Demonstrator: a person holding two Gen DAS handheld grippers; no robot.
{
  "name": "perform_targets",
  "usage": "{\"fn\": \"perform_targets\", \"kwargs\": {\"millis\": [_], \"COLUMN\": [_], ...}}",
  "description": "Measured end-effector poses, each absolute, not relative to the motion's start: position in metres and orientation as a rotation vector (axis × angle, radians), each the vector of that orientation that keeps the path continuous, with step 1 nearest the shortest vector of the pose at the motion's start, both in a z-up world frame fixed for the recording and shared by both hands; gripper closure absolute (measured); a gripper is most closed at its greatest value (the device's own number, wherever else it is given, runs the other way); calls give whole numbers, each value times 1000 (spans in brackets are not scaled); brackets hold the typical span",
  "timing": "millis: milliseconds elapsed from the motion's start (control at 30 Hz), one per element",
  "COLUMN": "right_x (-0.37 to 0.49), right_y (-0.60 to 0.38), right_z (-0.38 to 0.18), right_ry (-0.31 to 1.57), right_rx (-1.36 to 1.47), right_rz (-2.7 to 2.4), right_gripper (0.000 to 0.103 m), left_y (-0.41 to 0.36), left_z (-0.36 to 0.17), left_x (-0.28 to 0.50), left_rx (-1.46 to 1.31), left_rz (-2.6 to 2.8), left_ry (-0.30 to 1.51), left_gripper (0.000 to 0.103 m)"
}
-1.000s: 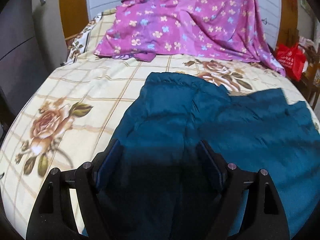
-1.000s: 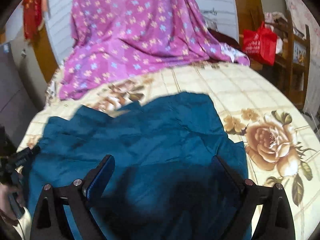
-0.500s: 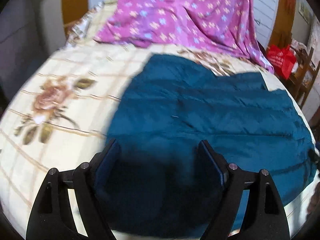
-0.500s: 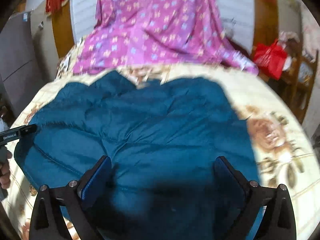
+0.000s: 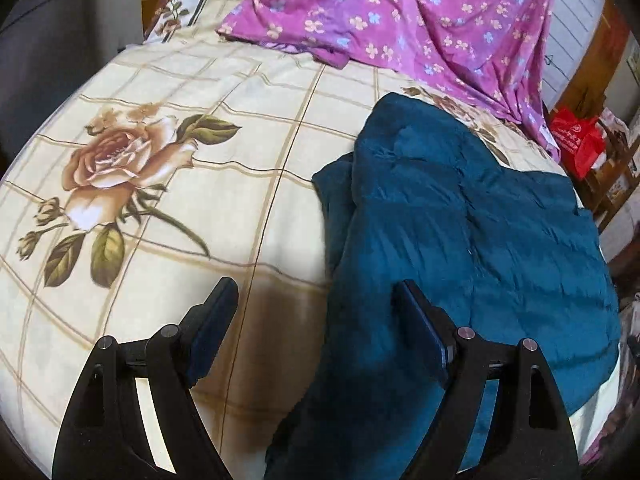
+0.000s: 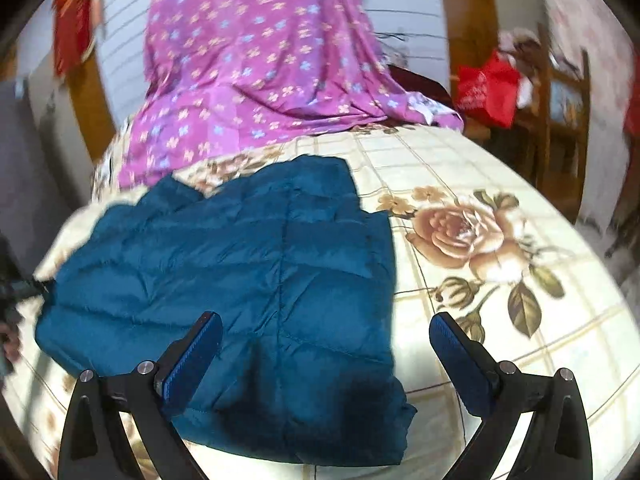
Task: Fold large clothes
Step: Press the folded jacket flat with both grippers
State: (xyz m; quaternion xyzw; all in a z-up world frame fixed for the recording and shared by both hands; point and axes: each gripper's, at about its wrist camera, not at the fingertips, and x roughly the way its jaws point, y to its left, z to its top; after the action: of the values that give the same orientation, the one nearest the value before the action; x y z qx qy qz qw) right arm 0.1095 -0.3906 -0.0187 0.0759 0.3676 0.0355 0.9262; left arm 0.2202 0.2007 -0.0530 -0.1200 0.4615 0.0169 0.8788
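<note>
Rose-print bedsheet under teal quilted jacket, laid flat, purple floral cloth behind. Left gripper spread wide, empty, over jacket's edge. Right gripper likewise wide, empty.

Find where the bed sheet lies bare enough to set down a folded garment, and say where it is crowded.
Bare sheet lies left of the teal jacket, around the rose print, up to the purple floral cloth. From the right wrist view, more bare sheet sits right of the jacket around another rose. Crowded: the head of the bed under the purple cloth, and the middle under the jacket.
</note>
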Motion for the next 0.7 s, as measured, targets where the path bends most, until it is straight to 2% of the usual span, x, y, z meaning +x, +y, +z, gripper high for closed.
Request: {"fn": "perform_targets", "kwargs": {"millis": [133, 267, 400, 567, 700], "right_x": [87, 68, 41, 24, 22], "right_y": [-405, -408, -397, -369, -355], "right_z": [-24, -24, -23, -21, -22], "right_ry": [696, 698, 698, 704, 696], "right_rx": [255, 287, 287, 222, 137], "right_rz": [32, -16, -36, -20, -34], "right_gripper": [0, 0, 0, 0, 0], "left_y": [186, 162, 130, 103, 105], "left_z": [-46, -31, -31, -42, -39], "left_x": [205, 154, 103, 74, 70], "left_rx": [-186, -185, -186, -74, -106], "left_rz": [92, 127, 138, 156, 154], "left_ry": [915, 817, 802, 786, 770], "left_gripper": [21, 21, 21, 21, 21]}}
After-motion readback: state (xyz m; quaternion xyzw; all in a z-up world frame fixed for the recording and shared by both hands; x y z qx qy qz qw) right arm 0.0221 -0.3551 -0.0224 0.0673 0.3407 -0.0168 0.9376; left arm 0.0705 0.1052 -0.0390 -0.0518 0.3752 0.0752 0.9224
